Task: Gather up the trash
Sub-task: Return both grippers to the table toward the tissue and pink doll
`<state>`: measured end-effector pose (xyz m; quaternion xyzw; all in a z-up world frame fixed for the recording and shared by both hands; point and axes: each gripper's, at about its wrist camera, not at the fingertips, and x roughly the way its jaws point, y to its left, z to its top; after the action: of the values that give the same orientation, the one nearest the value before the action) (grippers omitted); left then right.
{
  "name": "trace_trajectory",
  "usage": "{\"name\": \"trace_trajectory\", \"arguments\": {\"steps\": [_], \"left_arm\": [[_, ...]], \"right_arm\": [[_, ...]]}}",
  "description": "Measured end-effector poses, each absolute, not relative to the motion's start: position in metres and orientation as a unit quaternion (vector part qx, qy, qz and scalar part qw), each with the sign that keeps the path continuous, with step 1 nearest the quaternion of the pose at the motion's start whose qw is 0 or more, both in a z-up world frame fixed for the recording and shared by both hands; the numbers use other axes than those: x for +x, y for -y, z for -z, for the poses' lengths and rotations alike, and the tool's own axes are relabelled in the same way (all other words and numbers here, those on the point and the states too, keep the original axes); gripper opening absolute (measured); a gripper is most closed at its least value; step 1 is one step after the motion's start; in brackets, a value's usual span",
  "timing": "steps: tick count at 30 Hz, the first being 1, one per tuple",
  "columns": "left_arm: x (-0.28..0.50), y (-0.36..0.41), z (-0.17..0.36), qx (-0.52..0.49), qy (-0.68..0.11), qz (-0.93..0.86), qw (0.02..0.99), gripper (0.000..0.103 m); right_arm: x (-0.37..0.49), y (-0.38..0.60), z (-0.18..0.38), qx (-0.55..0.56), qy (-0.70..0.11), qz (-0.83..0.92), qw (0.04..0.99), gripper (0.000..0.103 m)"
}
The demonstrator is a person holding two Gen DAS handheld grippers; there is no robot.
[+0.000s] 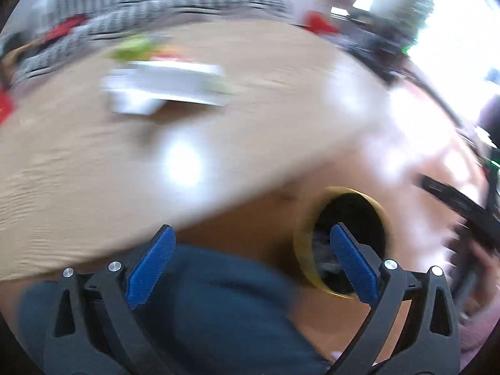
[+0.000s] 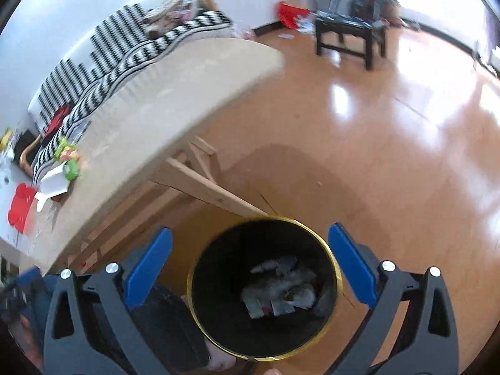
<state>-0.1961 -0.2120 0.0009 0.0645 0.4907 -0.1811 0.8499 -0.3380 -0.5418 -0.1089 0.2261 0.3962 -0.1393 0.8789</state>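
Trash [image 2: 278, 287] lies as crumpled paper and wrappers at the bottom of the black, gold-rimmed bin [image 2: 218, 343], low centre in the right wrist view. More sits on the table [image 2: 175, 100] at the left edge — a white box [image 2: 54, 181] with green wrappers [image 2: 70, 168] beside it.

The right gripper [image 2: 250, 265] hangs above the bin mouth, fingers spread wide with nothing between them. The left gripper [image 1: 250, 265] is just as wide and empty, over a trouser leg [image 1: 218, 306].

Judging by this, a drop into the bin looks done; the next move calls for reaching back to the table for the box and wrappers.

The left view is badly smeared — the box [image 1: 162, 87] is only a white streak, and what exactly lies in the bin is hard to tell.
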Motion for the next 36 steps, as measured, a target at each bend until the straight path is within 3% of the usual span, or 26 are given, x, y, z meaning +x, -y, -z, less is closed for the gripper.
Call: {"name": "trace_trajectory", "arguments": {"steps": [8,21,28,36], "left_arm": [[-0.101,0.102,-0.013,0.009,-0.523,0.063,0.85,0.097],[0.047,0.11,-0.011,-0.017,-0.532,0.066,0.844,0.097],[0.085,0.125,0.026,0.021,-0.549,0.099,0.829,0.097],[0.083,0.13,0.033,0.094,-0.532,0.121,0.833,0.097]], "right_arm": [[-0.228,0.446,0.081,0.136,-0.404,0.045,0.903,0.096],[-0.063,0.363,0.019,0.04,-0.393,0.014,0.918,0.096],[-0.002,0.313,0.057,-0.047,-0.438,-0.034,0.897,0.096],[0.019,0.293,0.085,-0.057,-0.46,-0.059,0.884,0.096]]}}
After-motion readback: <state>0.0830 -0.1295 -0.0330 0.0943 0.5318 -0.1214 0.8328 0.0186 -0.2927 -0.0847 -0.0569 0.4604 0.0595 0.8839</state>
